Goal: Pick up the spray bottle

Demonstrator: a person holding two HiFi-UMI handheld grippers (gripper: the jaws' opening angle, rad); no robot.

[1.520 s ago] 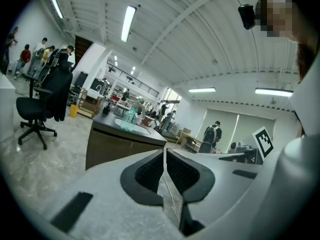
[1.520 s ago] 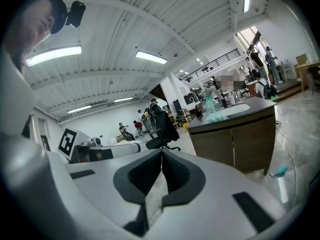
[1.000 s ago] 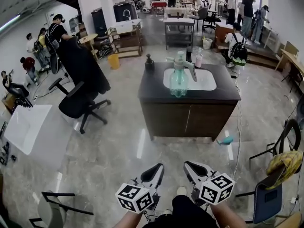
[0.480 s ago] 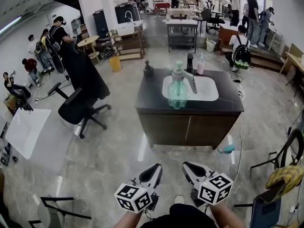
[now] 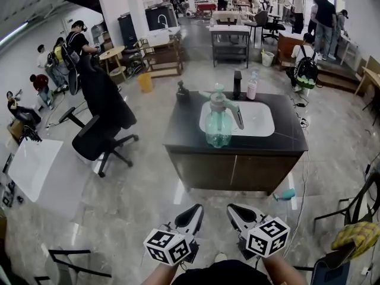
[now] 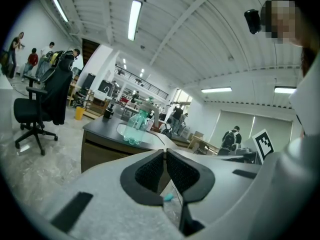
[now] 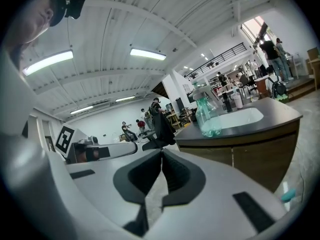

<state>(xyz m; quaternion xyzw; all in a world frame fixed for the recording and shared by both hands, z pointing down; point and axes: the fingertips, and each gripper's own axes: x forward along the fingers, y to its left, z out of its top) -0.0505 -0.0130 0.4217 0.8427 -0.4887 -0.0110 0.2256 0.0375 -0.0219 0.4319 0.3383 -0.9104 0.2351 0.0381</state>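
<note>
- Counter (image 5: 185, 129): a dark-topped cabinet with a white sink basin (image 5: 259, 119) set into its top. It stands on the pale stone floor.
- Spray bottle (image 5: 218, 121): clear green with a white trigger head. It stands upright on the counter, near the counter's front edge and at the left rim of the basin. Nothing touches it.
- Left gripper (image 5: 195, 211): held on the near side of the counter, well apart from it and pointing toward it. Its own view shows the jaws brought together with nothing between the pads (image 6: 151, 170).
- Right gripper (image 5: 236, 211): likewise on the near side of the counter, well apart from it. Its jaws are closed together and empty.
- Back edge of the counter: a black pump bottle (image 5: 183, 92) at the left corner. A dark bottle (image 5: 237, 84) and a pink bottle (image 5: 252, 88) stand behind the basin.
- Left of the counter: a black office chair (image 5: 98, 136) with a dark coat draped over it.
</note>
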